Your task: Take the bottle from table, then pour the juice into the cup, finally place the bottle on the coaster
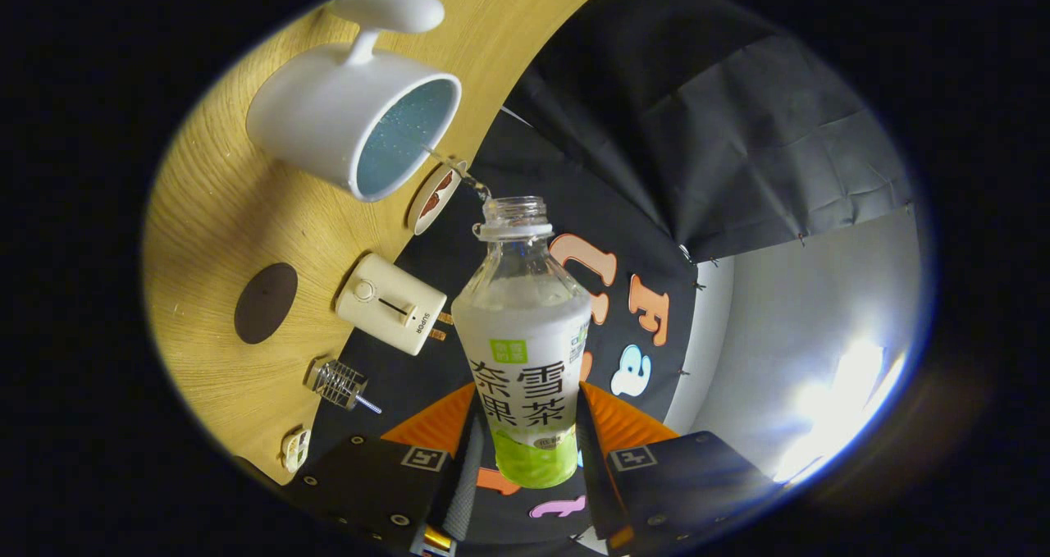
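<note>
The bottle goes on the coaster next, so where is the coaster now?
In the gripper view, the dark round coaster lies on the wooden table, beside the white plug adapter and on the near side of the white cup.

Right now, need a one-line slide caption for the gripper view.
Claw shut on the uncapped bottle, tilted so a thin stream runs from its mouth into the white cup on the wooden table.

Gripper-mounted fisheye, rolled, close on bottle [525, 335]
</note>
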A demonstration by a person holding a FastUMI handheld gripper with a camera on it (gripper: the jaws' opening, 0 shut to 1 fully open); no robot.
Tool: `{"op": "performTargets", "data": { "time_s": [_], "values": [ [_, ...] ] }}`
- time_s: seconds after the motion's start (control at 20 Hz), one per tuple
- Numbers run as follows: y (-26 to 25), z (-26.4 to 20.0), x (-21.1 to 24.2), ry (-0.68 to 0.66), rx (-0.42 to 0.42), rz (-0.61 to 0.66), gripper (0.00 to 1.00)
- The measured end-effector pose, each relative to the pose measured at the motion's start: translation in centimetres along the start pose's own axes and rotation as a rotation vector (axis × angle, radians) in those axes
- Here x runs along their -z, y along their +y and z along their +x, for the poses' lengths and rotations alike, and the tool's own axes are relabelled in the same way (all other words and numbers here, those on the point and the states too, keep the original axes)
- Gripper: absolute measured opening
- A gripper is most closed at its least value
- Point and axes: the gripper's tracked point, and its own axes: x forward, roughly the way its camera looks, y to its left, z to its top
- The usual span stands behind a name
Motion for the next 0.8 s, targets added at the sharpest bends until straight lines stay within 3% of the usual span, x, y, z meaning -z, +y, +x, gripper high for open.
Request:
{"op": "performTargets", "data": {
  "time_s": [0.8],
  "values": [
    [-0.06, -0.13, -0.37, -0.050, 0.016, -0.064, 0.57]
  ]
}}
